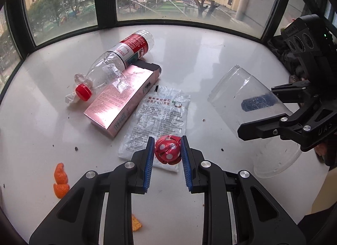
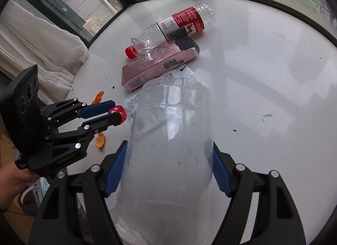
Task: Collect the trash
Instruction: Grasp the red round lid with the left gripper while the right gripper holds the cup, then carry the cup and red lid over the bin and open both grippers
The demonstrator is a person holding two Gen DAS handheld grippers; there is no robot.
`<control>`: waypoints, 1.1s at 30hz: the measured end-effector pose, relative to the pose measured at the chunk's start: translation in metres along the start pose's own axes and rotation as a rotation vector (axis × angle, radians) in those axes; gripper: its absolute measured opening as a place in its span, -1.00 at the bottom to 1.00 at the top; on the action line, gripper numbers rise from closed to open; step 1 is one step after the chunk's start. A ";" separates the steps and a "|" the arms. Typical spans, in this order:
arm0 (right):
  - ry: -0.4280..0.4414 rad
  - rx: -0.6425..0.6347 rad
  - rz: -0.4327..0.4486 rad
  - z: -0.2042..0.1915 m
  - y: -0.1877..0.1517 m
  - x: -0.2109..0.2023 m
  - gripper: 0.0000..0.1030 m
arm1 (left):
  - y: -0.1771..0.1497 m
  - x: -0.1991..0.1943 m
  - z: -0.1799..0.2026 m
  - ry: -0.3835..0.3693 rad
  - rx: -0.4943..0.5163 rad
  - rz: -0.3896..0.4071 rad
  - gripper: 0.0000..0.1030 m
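Trash item: red foil ball, clamped between the left gripper pads, just above the white sachet. Right gripper jaws wide, clamped on the clear cup, right of the sachet. Advice: tilt cup mouth toward ball, carry ball over, release inside.

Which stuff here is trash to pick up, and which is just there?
Trash: red foil ball in left gripper, clear cup in right gripper, bottle, pink box, white packet, orange peel.
Just there: table, curtain.
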State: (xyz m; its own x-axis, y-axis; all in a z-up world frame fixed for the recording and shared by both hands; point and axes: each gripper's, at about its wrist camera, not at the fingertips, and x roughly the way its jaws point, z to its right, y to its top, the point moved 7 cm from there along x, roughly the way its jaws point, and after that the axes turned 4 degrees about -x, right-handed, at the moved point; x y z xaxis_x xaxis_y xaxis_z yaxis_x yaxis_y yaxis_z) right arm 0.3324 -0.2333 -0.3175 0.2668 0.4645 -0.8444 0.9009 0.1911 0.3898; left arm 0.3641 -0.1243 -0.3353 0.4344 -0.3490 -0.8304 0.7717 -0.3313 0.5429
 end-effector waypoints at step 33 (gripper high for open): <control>0.309 -0.560 -0.119 -0.380 -0.066 0.038 0.35 | -0.246 -0.308 -0.124 0.407 -0.414 0.105 -0.55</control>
State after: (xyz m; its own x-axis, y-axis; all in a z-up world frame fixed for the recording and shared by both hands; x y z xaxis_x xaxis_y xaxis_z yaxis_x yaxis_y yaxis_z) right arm 0.1532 0.0999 -0.2354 -0.0098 0.6232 -0.7820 0.5808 0.6401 0.5029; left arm 0.0987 0.1735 -0.2286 0.5984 0.0299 -0.8007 0.7965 0.0857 0.5985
